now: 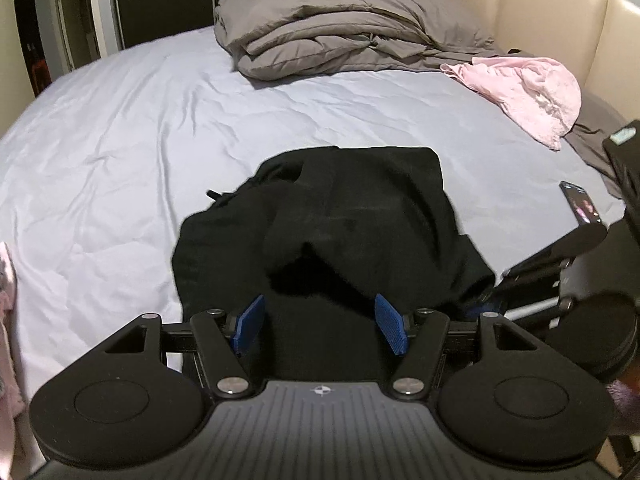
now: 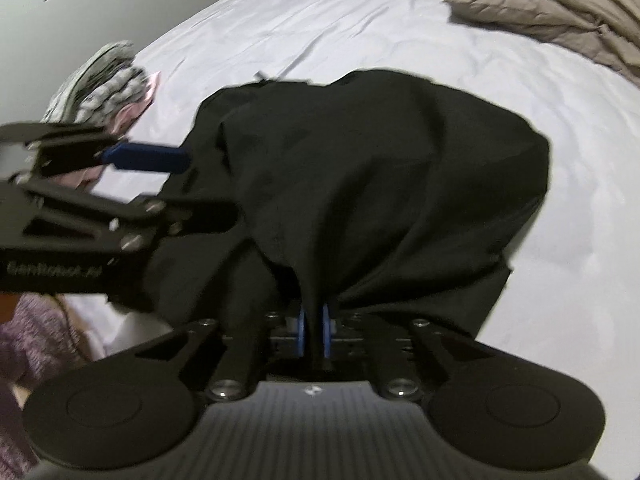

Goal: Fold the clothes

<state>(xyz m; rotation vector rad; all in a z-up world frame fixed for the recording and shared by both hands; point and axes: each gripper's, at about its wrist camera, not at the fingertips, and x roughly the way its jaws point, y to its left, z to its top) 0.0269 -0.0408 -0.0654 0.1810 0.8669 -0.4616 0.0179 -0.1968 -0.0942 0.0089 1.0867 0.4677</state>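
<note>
A black garment [image 1: 340,220] lies bunched on the pale bed sheet [image 1: 140,140]; it also fills the middle of the right wrist view [image 2: 380,168]. My left gripper [image 1: 320,326] is open, its blue pads wide apart over the garment's near edge, holding nothing. My right gripper [image 2: 315,330] is shut on a pinched fold of the black garment and lifts it. The left gripper's blue finger [image 2: 148,158] shows at the left of the right wrist view. The right gripper's body [image 1: 580,280] shows at the right edge of the left wrist view.
A folded grey duvet [image 1: 340,32] lies at the far side of the bed. A pink garment [image 1: 524,92] lies at the right near the beige headboard [image 1: 560,20]. A phone [image 1: 580,208] lies on the sheet. A grey patterned cloth [image 2: 100,76] sits at the bed's left edge.
</note>
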